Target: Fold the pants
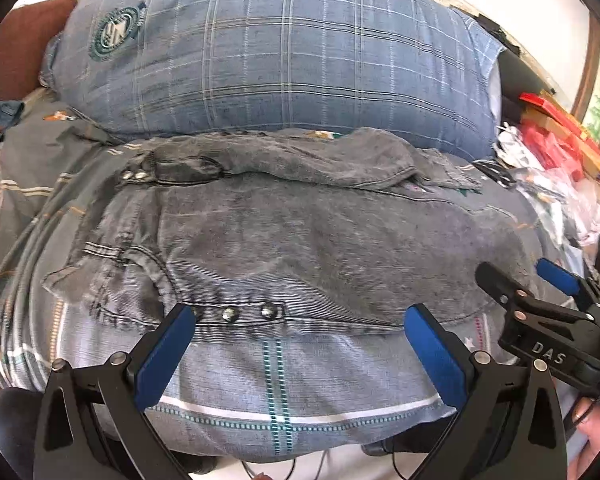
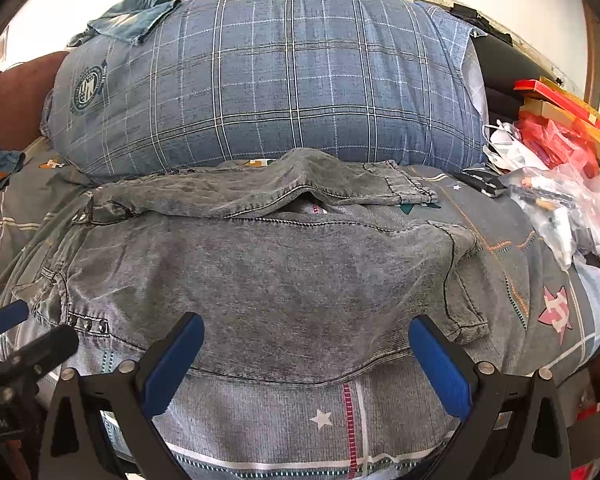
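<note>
**Grey pants spread on the bed, both grippers wide apart**

The grey denim pants [image 1: 300,248] lie across the patterned bedsheet [image 1: 284,384], one leg nearer, the other crumpled just behind it against a big blue plaid pillow [image 2: 268,80]. The left gripper [image 1: 300,344] hovers at the near hem by the metal studs [image 1: 248,313], jaws apart, holding nothing. The right gripper [image 2: 306,354] sits beside it over the near edge, jaws apart and empty too. Red packets and plastic bags [image 2: 556,168] clutter the right side.
</note>
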Demonstrator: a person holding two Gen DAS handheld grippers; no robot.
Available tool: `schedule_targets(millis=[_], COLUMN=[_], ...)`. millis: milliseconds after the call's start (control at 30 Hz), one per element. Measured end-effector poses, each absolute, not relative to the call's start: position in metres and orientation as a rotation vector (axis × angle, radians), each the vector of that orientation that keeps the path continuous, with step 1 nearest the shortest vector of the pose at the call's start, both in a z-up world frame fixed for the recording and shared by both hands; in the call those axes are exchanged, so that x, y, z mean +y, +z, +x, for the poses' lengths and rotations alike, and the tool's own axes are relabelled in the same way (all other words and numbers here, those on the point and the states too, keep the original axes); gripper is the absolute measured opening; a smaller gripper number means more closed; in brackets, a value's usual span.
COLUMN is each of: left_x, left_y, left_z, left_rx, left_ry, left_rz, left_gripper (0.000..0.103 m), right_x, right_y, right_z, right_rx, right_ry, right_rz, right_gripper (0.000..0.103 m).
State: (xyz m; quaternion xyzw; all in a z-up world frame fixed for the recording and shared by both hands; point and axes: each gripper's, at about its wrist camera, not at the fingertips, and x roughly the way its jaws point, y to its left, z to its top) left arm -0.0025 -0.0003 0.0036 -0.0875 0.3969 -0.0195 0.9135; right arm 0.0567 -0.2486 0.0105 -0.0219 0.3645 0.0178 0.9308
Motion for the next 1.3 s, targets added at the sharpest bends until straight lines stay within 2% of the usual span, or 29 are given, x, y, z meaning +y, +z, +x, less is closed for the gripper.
schedule_targets(millis=[233, 400, 567, 633, 867, 1000, 1167, 1233, 1300], left_x=[0.013, 0.058, 0.134, 0.171, 0.237, 0.250, 0.260, 0.262, 0.263], left_y=[0.005, 0.018, 0.032, 0.027, -0.016, -0.031, -0.051, -0.057, -0.062], left_z=[0.004, 0.037, 0.097, 0.133, 0.211, 0.240, 0.267, 0.273, 0.277], left_rx=[0.837, 0.846, 0.815, 0.858, 1.005, 1.022, 1.058, 1.069, 1.073], left_ry=[-0.040, -0.014, 0.097, 0.161, 0.259, 0.264, 0.256, 0.266, 0.270], left_rz=[-0.218, -0.247, -0.313, -0.356, -0.420, -0.422, -0.436, -0.428, -0.417], left_gripper=[0.103, 0.103, 0.103, 0.103, 0.103, 0.103, 0.103, 0.103, 0.103], right_x=[-0.258, -0.292, -0.330, -0.342, -0.393, -0.408, -0.403, -0.401, -0.399], right_y=[0.016, 0.034, 0.062, 0.067, 0.041, 0.020, -0.014, -0.026, -0.036], right_z=[0.067, 0.103, 0.163, 0.198, 0.314, 0.373, 0.439, 0.457, 0.470], right_rx=[0.767, 0.816, 0.818, 0.849, 1.012, 1.075, 1.157, 1.189, 1.222], right_ry=[0.076, 0.176, 0.216, 0.213, 0.139, 0.122, 0.070, 0.067, 0.058], right_rz=[-0.012, 0.147, 0.213, 0.196, 0.195, 0.198, 0.124, 0.103, 0.070], right_gripper=[0.103, 0.103, 0.103, 0.103, 0.101, 0.086, 0.076, 0.057, 0.054])
